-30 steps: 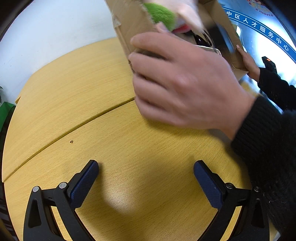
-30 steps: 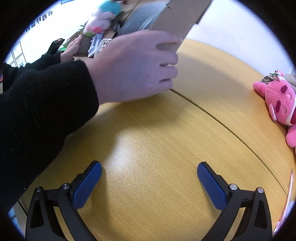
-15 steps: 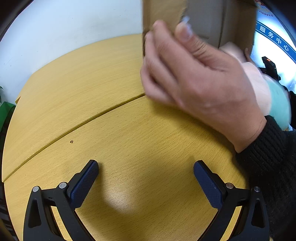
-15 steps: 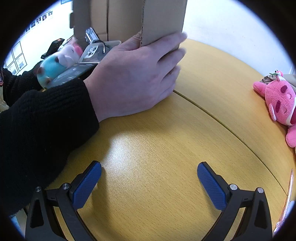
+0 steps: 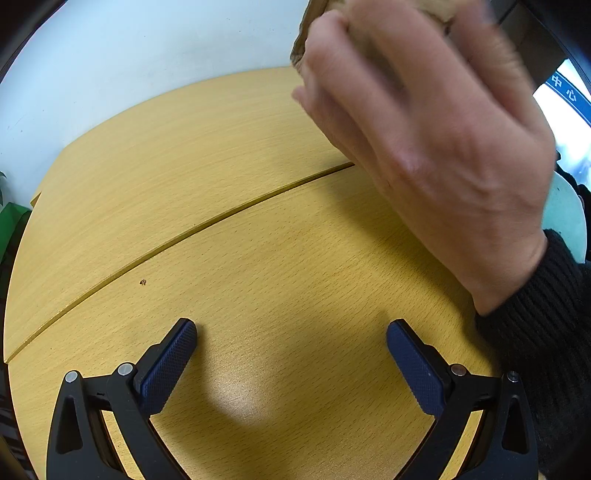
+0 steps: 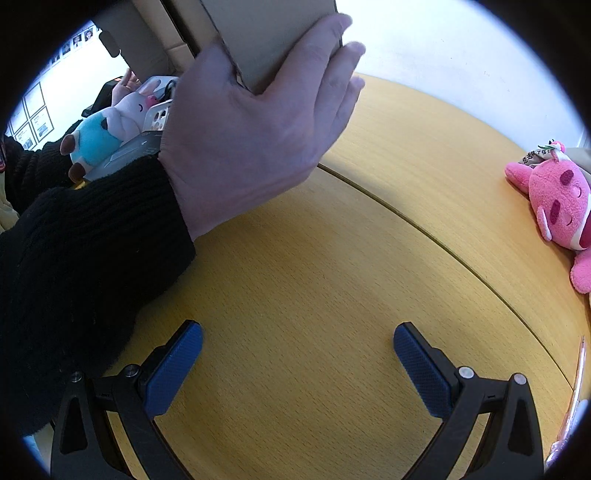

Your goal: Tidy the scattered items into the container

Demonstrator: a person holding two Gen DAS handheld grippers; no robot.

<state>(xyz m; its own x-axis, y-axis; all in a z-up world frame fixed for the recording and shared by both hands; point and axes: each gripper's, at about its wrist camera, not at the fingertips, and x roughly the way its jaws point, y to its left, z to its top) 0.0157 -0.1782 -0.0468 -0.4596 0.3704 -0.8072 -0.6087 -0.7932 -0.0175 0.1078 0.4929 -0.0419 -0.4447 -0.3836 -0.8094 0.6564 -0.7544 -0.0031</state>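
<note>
Cardboard box raised clear of wooden table, gripped by bare hand in black sleeve. Beneath box, behind hand: blue-and-white plush, white phone case, grey card, all partly hidden. Pink plush lying at table's right edge, well apart. Left gripper spread wide, holding nothing, low over table. Right gripper likewise spread, holding nothing.

yellow wooden table with curved seam | white wall behind | blue sign at right edge
</note>
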